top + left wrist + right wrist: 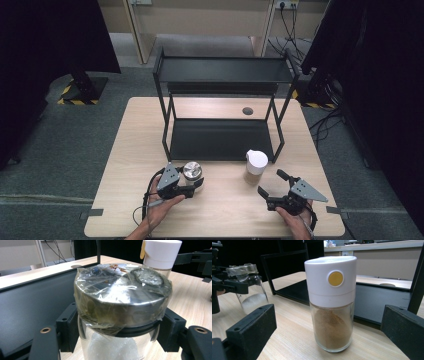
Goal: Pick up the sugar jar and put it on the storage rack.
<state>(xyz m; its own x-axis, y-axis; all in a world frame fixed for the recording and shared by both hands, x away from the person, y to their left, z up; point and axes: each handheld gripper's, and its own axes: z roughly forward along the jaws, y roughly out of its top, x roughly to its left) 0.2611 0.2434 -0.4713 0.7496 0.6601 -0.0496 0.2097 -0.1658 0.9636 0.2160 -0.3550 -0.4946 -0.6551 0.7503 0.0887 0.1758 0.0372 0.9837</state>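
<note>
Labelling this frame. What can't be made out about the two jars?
- Metal-lidded jar, left gripper view: base cut off by bottom edge; crinkled film blurs the lid markings.
- White-capped jar, right gripper view: far side hidden; high view too small for detail.
- Left gripper, high view: pad contact hidden by the jar lid.

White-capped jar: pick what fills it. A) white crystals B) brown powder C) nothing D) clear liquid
B: in the right gripper view, the white-capped jar holds brown powder in its glass lower half, and it stands on the table between the open right gripper jaws.
</note>
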